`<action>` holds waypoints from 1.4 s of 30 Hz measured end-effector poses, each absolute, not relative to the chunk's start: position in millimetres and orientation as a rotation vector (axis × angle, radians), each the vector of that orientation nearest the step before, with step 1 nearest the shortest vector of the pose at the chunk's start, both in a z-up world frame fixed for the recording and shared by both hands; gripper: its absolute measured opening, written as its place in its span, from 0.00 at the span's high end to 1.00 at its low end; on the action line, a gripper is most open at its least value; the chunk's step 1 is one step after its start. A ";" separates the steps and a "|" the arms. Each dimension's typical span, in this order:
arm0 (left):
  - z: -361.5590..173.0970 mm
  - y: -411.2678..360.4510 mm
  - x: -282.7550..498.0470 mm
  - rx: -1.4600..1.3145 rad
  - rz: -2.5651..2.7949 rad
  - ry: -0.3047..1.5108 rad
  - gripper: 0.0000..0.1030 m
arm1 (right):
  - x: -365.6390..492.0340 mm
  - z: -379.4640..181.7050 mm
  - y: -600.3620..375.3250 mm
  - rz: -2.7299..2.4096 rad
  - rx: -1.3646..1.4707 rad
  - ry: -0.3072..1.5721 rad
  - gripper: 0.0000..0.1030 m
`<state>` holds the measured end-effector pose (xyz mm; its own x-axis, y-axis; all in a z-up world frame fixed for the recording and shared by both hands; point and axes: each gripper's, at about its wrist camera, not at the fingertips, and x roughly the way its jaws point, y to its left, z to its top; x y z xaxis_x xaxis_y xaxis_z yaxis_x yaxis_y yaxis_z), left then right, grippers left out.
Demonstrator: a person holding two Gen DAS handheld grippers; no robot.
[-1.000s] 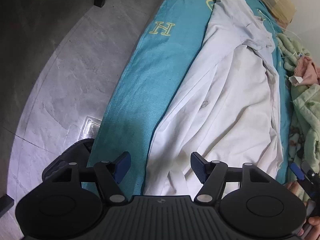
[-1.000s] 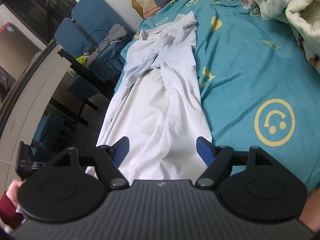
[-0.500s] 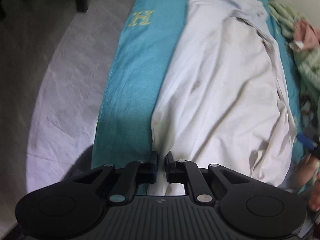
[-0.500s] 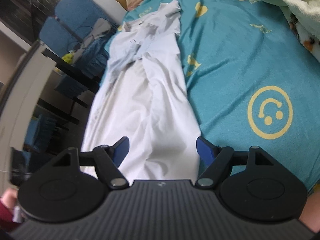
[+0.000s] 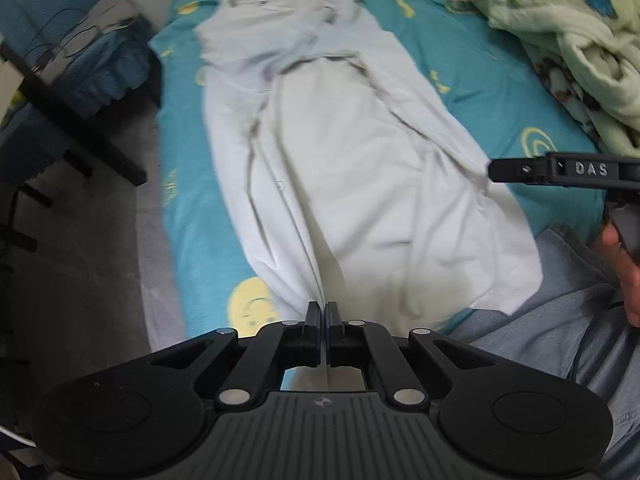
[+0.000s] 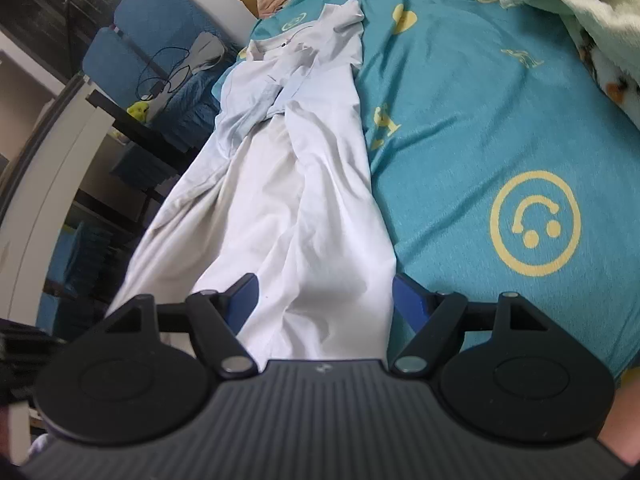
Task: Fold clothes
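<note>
Across the bed's teal smiley-print sheet point(image 6: 500, 92) lies the long white cotton garment point(image 5: 360, 168), hem pinched in the closed left gripper point(image 5: 324, 314), which could slip while the right gripper point(image 6: 323, 300) gapes empty.

A bed point(image 6: 480, 128) in a teal smiley-print sheet carries a long white shirt point(image 6: 304, 184), a rumpled green blanket point(image 5: 580, 44) beside it.

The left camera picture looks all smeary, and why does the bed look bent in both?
Left wrist view: the white shirt and green blanket are smeared by motion blur, while the tongs stay sharp. Right wrist view: much crisper, soft only near the shirt's close end. Both views: the fisheye lens curves the teal bedsheet and darkens the corners.
</note>
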<state>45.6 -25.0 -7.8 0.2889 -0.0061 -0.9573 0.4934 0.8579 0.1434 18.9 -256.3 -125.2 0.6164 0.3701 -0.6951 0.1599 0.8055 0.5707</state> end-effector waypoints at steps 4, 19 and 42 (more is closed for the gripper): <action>-39.7 -36.4 37.9 0.441 -0.413 1.261 0.90 | 15.2 -129.4 -264.1 0.140 0.698 0.923 0.26; -40.2 59.1 83.7 -0.042 -0.282 1.186 0.27 | 32.5 -162.7 -259.4 0.171 0.767 1.086 0.26; -92.3 24.8 75.5 0.197 -0.486 1.440 0.40 | 13.3 -143.5 -153.6 0.472 0.152 1.142 0.81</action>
